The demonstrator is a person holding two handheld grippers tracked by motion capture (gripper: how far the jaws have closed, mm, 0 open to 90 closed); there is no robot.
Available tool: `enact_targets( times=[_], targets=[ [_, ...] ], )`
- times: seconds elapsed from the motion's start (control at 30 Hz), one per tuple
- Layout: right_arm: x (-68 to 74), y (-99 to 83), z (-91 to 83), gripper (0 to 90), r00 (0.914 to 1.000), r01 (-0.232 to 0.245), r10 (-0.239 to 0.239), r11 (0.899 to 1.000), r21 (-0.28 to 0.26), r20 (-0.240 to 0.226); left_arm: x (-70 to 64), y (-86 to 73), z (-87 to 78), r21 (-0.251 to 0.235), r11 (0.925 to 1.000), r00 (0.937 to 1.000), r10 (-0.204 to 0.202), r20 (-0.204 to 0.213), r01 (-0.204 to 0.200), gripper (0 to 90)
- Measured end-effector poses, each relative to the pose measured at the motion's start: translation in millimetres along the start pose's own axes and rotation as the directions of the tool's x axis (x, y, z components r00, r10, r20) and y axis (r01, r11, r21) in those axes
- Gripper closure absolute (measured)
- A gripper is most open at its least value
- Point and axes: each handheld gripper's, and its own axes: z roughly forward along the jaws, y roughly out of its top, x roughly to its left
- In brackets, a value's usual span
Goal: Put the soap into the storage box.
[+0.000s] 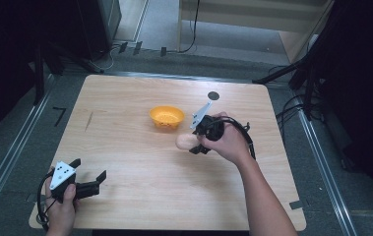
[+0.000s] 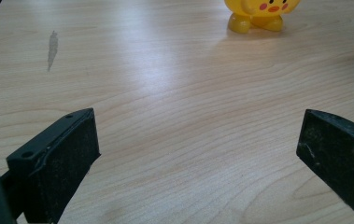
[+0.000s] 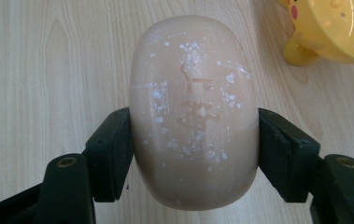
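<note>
- Your left tool point(image 1: 89, 175) sits at the near left corner of the counter point(image 1: 125, 157), held low in your hand, its jaws spread wide with nothing but bare wood between them.
- In the left gripper view a grey smudge point(image 2: 52, 49) marks the wood far ahead, and the yellow bowl point(image 2: 261, 14) stands on small feet at the top edge, with pink cheeks painted on its side.
- That bowl point(image 1: 166, 117) is near the middle of the counter – upright, mouth up, well apart from your left tool.
- Just to its right, your right tool point(image 3: 194, 144) is clamped on the bar of soap point(image 3: 194, 126): one jaw presses each long side.
- The soap point(image 1: 186, 141) is a pale peach oval, smooth and rounded, with a stamped mark on its face and white flecks scattered over it. It is close beside the bowl; whether it touches the wood you cannot tell.
- The counter is light wood grain with rounded corners and a dark round spot point(image 1: 213, 96) near the far edge.
- Around it – grey floor, metal rails at both sides, black stands and cables in a dim room.
</note>
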Motion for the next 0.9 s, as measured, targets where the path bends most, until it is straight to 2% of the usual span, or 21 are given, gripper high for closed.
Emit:
enact_targets(
  times=[0.13,0.17,0.3,0.57,0.9],
  targets=[
    [-3.6,3.7,-0.6,33.6,1.0000,-0.004,0.004,1.000,0.001,0.003,0.0,0.0,0.0,-0.001,1.0000,1.0000,0.001,0.000,-0.001,0.0],
    [-5.1,4.5,-0.3,33.6,1.0000,0.007,-0.007,1.000,-0.004,0.005,-0.1,-0.1,-0.2,-0.002,1.0000,1.0000,-0.001,0.000,0.001,0.0],
    [-9.7,5.9,-0.1,33.6,1.0000,-0.001,0.001,1.000,-0.026,-0.001,0.3,-0.2,-0.4,-0.003,1.0000,1.0000,-0.005,0.003,0.005,0.0],
    [-14.3,6.6,1.8,33.6,1.0000,-0.010,0.010,1.000,-0.015,-0.001,0.2,-0.1,-0.3,-0.002,1.0000,1.0000,-0.002,0.004,0.003,0.0],
    [-24.7,23.4,-3.0,33.6,0.9999,-0.011,0.011,1.000,-0.008,0.008,0.6,-0.2,-0.4,-0.002,1.0000,1.0000,-0.005,0.007,0.005,0.0]
  ],
)
